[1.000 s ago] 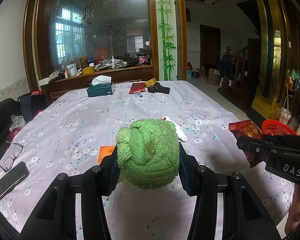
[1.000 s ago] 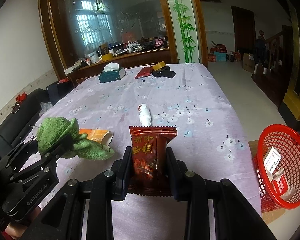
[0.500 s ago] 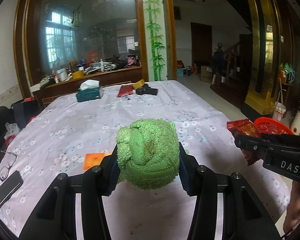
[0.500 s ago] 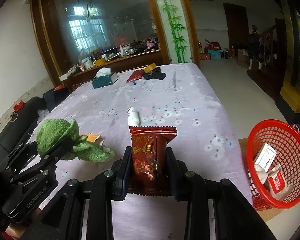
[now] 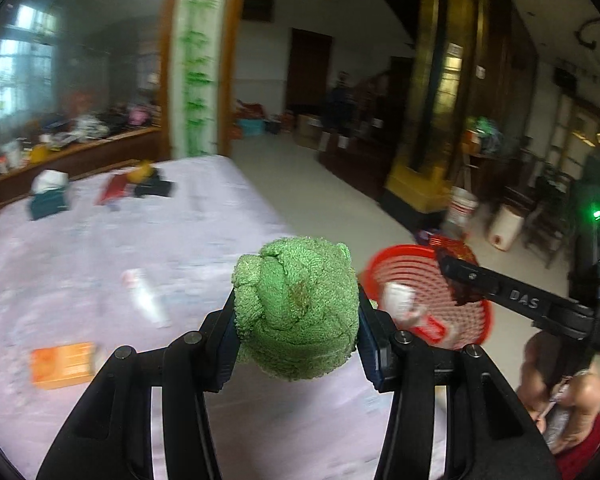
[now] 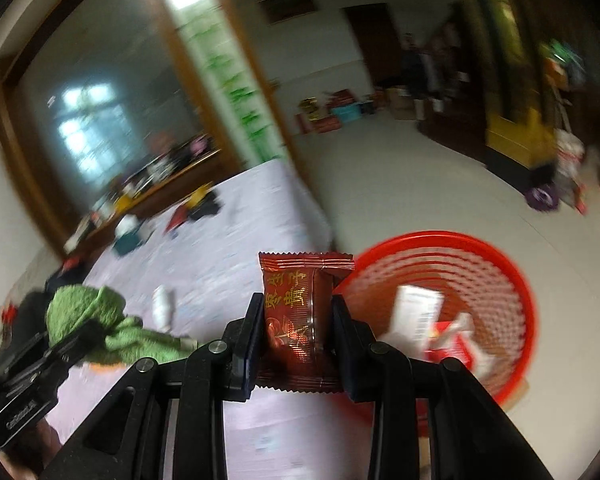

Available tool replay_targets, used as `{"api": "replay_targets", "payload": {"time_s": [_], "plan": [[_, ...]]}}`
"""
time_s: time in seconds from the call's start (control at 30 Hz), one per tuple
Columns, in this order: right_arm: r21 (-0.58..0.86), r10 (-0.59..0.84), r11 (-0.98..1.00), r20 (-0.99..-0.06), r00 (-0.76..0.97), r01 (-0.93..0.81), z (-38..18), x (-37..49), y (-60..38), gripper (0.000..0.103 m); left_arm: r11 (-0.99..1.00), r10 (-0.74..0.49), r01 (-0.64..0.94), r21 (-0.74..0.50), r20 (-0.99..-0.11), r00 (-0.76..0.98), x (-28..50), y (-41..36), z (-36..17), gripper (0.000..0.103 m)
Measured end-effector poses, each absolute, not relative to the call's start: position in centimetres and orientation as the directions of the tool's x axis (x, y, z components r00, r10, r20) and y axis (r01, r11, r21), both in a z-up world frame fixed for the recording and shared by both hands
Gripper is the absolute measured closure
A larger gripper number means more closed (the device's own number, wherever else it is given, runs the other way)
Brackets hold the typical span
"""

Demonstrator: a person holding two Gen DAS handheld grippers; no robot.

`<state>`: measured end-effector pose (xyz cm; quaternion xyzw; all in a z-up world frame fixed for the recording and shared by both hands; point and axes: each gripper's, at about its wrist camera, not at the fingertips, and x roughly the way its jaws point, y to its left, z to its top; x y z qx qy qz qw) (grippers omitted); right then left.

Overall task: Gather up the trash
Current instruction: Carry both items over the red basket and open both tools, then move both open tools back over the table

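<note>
My left gripper [image 5: 296, 320] is shut on a bunched green cloth [image 5: 296, 308] above the near part of the flowered table [image 5: 100, 248]. My right gripper [image 6: 298, 328] is shut on a dark red snack packet [image 6: 298, 312], upright between the pads. A red mesh basket [image 6: 516, 280] stands on the floor just past the table's right edge and holds several bits of paper and wrappers. In the left wrist view the right gripper [image 5: 466, 284] reaches over the basket [image 5: 388, 268] with the packet [image 5: 460, 256]. In the right wrist view the left gripper [image 6: 88, 332] with the cloth [image 6: 84, 308] is at the lower left.
On the table lie a small white bottle [image 5: 144, 296], an orange box [image 5: 62, 364], a teal tissue box [image 5: 48, 200] and dark items [image 5: 152, 188] at the far end. A white bucket [image 5: 462, 208] and furniture stand on the floor beyond the basket. A hand [image 5: 560, 376] shows at lower right.
Both views have swung right toward the floor and the red basket. The right gripper with the packet now hangs over the basket. Both grips are unchanged.
</note>
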<state>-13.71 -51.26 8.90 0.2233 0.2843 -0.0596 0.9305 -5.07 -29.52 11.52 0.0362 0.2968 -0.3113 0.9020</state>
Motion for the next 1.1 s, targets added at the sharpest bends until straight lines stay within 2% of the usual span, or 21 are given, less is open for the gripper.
{"api": "replay_targets", "payload": {"time_s": [0.33, 0.43, 0.5, 0.53, 0.73, 1.1], "plan": [[0.459, -0.060, 0.799, -0.581, 0.811, 0.388, 6.9, -15.8, -60.7, 0.067, 0.713, -0.619, 0.681, -0.168, -0.605, 0.500, -2.8, -41.0, 9.1, 0.054], [0.464, -0.043, 0.794, -0.601, 0.798, 0.392, 5.9, -15.3, -61.7, 0.065, 0.698, -0.622, 0.696, -0.166, -0.622, 0.476, -2.4, -42.9, 8.2, 0.045], [0.471, -0.029, 0.791, -0.609, 0.793, 0.391, 5.6, -15.2, -62.1, 0.052, 0.700, -0.616, 0.696, -0.161, -0.629, 0.474, -2.4, -43.1, 8.0, 0.043], [0.474, -0.036, 0.787, -0.604, 0.796, 0.395, 5.6, -15.3, -62.3, 0.052, 0.700, -0.619, 0.696, -0.159, -0.622, 0.480, -2.6, -43.1, 8.2, 0.042], [0.455, -0.070, 0.800, -0.576, 0.815, 0.391, 6.9, -16.3, -61.7, 0.052, 0.735, -0.600, 0.666, -0.129, -0.583, 0.549, -3.9, -39.4, 9.7, 0.033], [0.375, 0.078, 0.911, -0.570, 0.818, 0.174, 8.9, -13.3, -51.3, 0.051, 0.831, -0.482, 0.553, -0.065, -0.580, 0.657, -4.9, -27.0, 9.8, 0.032]]}}
